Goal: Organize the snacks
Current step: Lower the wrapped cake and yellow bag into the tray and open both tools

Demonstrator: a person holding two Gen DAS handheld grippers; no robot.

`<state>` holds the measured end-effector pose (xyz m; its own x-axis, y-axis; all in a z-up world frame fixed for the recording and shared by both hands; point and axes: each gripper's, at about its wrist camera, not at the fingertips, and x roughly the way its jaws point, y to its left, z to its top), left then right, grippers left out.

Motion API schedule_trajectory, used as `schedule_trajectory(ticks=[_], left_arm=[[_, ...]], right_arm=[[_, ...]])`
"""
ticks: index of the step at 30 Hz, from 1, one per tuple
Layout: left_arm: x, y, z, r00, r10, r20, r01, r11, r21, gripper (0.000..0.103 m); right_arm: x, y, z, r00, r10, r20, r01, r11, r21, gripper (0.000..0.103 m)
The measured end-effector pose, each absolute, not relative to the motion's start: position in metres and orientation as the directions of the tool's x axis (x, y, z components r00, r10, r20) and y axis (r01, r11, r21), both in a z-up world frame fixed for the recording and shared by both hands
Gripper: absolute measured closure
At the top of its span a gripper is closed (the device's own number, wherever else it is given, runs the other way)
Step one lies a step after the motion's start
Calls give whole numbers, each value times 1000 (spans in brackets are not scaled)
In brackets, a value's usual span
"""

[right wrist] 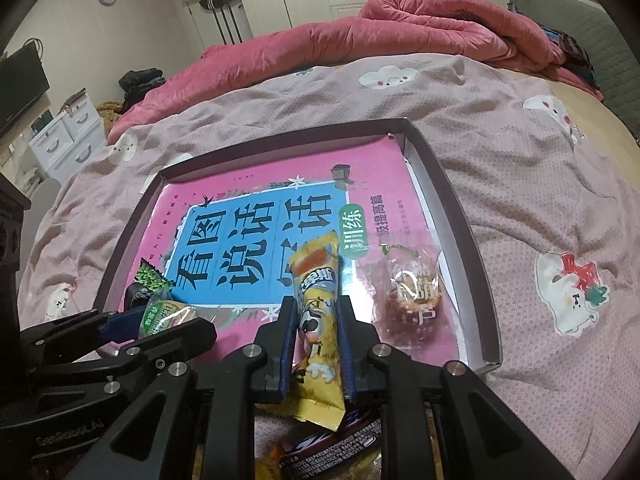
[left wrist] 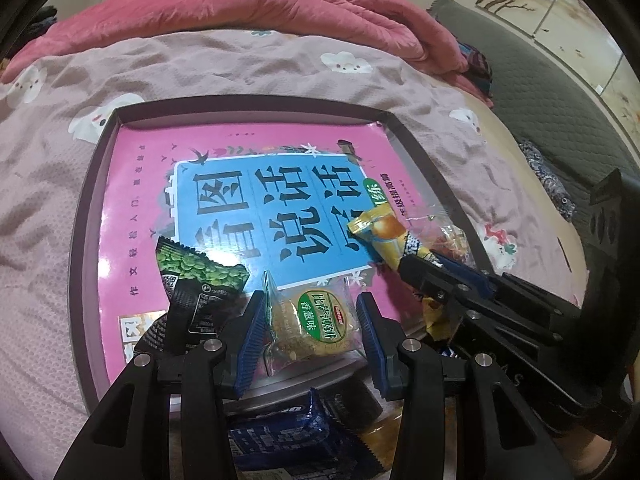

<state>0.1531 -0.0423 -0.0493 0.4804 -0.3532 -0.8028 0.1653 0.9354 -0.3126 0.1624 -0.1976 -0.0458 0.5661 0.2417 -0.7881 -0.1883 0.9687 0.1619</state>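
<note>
Right gripper (right wrist: 316,344) clamps long yellow foil snack packet (right wrist: 318,300), axis pointing into shallow dark-rimmed cardboard tray (right wrist: 460,216); left gripper (left wrist: 308,324) pinches round clear-wrapped biscuit pack (left wrist: 310,322).

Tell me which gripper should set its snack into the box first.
Probably right: the right gripper already holds its yellow packet over the box floor; the left gripper's biscuit packet sits at the near rim.

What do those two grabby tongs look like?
Both the left tongs and the right tongs are chunky black plastic frames with shiny round silver bolts. Their fingers wear ridged blue pads. One frame shows faint raised lettering. No cables or sleeves show.
</note>
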Motion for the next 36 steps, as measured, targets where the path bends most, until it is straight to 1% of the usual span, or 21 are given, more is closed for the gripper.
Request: schedule_trajectory(ticks=[21, 24, 29, 36], left_arm=[[151, -35, -48, 487, -334, -807, 123, 941, -316, 55], [149, -33, -45, 495, -335, -802, 114, 940, -322, 50], [148, -33, -41, 500, -336, -799, 110, 939, -326, 49], [143, -30, -31, 515, -330, -791, 92, 939, -332, 40]], right_arm=[[156, -206, -31, 582, 253, -773, -182, 967, 180, 82], [155, -205, -28, 582, 253, -773, -188, 966, 175, 82], [153, -207, -19, 593, 260, -762, -197, 965, 175, 82], [150, -213, -9, 609, 272, -745, -192, 962, 194, 82]])
